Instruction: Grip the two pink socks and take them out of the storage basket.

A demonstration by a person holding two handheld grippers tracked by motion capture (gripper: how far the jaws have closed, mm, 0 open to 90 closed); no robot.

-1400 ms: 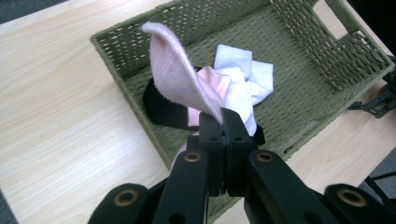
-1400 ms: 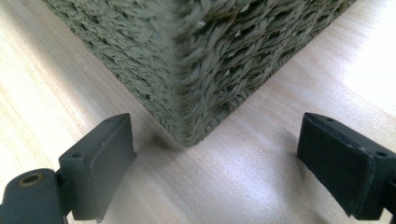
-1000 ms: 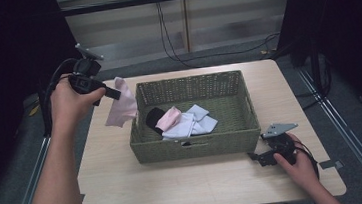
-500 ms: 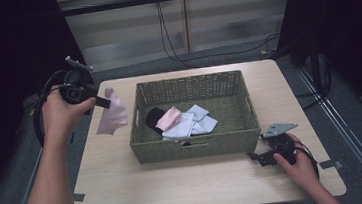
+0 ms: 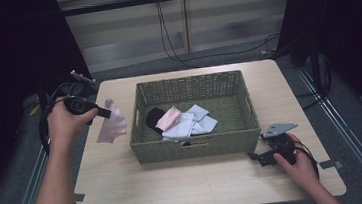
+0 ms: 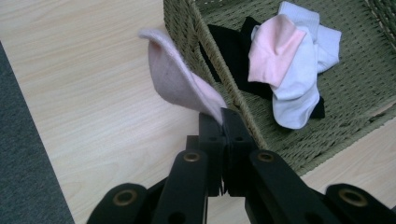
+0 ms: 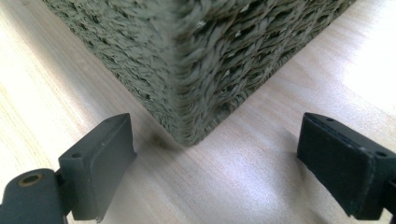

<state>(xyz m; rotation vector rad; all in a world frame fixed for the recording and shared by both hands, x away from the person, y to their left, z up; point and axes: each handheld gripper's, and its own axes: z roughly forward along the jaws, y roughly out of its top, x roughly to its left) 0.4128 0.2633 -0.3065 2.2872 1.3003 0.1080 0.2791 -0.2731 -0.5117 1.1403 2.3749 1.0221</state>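
Note:
My left gripper (image 5: 103,112) is shut on a pale pink sock (image 5: 112,123) that hangs above the table just left of the green wicker basket (image 5: 196,145). In the left gripper view the pink sock (image 6: 180,81) droops from the closed jaws beside the basket wall (image 6: 210,56). Inside the basket lie a black sock (image 5: 154,118), a pink sock (image 5: 169,118) and white socks (image 5: 191,123). My right gripper (image 5: 255,157) rests open on the table by the basket's near right corner (image 7: 196,88), with nothing between its fingers.
The wooden table (image 5: 177,187) has free room in front of the basket and to its left. Cables (image 5: 173,37) run along the floor behind the table. Dark floor drops off past the table's left edge (image 6: 28,154).
My left gripper has carried the pink sock down and slightly away from the basket's left wall. The right gripper has stayed put.

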